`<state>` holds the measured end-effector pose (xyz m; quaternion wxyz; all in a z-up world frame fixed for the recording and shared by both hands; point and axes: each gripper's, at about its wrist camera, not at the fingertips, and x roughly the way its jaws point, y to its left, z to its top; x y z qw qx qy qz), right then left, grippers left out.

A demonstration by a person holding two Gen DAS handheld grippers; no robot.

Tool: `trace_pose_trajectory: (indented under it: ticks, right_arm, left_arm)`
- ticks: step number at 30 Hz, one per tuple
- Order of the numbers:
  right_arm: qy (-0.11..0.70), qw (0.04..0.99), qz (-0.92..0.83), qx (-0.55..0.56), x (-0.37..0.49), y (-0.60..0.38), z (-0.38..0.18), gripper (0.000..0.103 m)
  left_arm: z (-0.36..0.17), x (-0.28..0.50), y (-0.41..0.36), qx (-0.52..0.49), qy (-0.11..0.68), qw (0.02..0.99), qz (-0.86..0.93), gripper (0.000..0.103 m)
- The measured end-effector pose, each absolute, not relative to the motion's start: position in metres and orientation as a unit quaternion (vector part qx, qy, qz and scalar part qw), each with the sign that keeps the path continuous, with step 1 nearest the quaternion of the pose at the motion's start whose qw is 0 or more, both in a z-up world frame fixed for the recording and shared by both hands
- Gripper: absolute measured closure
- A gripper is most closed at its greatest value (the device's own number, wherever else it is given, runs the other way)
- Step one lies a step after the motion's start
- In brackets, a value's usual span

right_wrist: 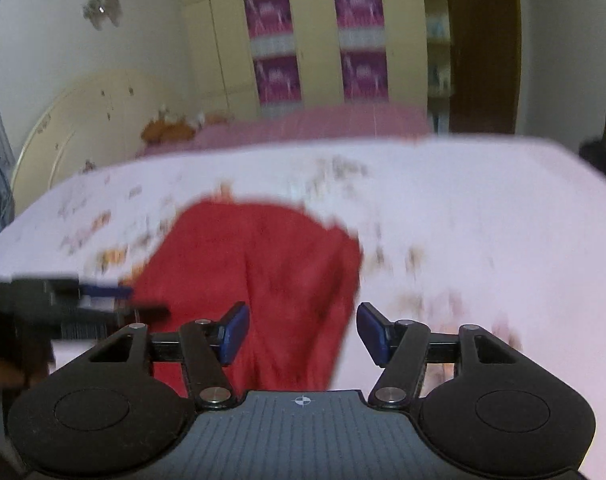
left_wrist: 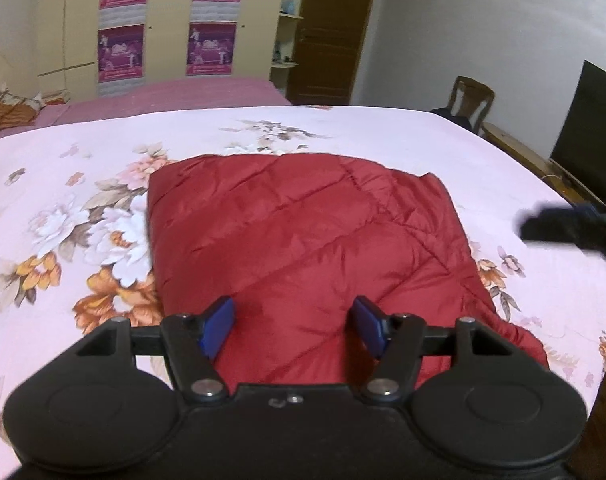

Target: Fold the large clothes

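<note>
Lying folded into a rough rectangle on the pale pink floral bedspread [left_wrist: 103, 168], the red quilted puffer jacket [left_wrist: 303, 232] sits straight ahead of and below the left gripper [left_wrist: 293, 328]. That tool's jaws stand spread apart, its blue pads [left_wrist: 219, 326] to either side of the jacket's near edge with nothing pinched between them; from this angle I cannot tell whether the pads touch the fabric or hang just above it.

Off to the right of the left gripper, over the bare bedspread beside the jacket, a dark blurred shape pokes in from the edge, which is the right-hand tool. In its own view the right gripper [right_wrist: 303, 334] is also spread wide, with nothing between its blue pads [right_wrist: 235, 334]. The picture there is smeared, but the jacket shows ahead of it and slightly to its left, the near end running under its left pad, while its right pad hangs over bedspread. The left tool shows as a dark blur low on its left.

Beyond both tools, past the far edge of the bedspread, lies a plain pink sheet [left_wrist: 175, 94], then a cream wardrobe [left_wrist: 79, 20] with purple posters [left_wrist: 121, 52] on its doors. Further to the right of the left gripper stand a brown wooden door [left_wrist: 331, 32], a wooden chair [left_wrist: 473, 98] and a dark flat screen [left_wrist: 591, 128].
</note>
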<state>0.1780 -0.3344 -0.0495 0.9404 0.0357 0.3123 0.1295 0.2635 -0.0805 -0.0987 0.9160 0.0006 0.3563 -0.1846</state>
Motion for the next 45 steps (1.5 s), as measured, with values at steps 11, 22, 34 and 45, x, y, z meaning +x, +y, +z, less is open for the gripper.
trace_pose_trajectory:
  ticks: [11,22,34,45]
  right_arm:
    - [0.335,0.938,0.080,0.021,0.291,-0.275,-0.105,0.062]
    - [0.353,0.935,0.014,0.017,0.310,-0.290,-0.166,0.062]
    - [0.383,0.921,0.011,0.066,0.323,-0.311,-0.177,0.062]
    - [0.346,0.936,0.004,0.062,0.254,-0.304,-0.122,0.061]
  left_arm:
    - [-0.100,0.302,-0.087,-0.001,0.357,0.912,-0.204,0.038]
    - [-0.117,0.337,-0.087,-0.010,0.362,0.912,-0.192,0.030]
    - [-0.130,0.359,-0.087,0.010,0.375,0.907,-0.188,0.032]
    - [-0.111,0.342,-0.073,-0.018,0.388,0.898,-0.209,0.031]
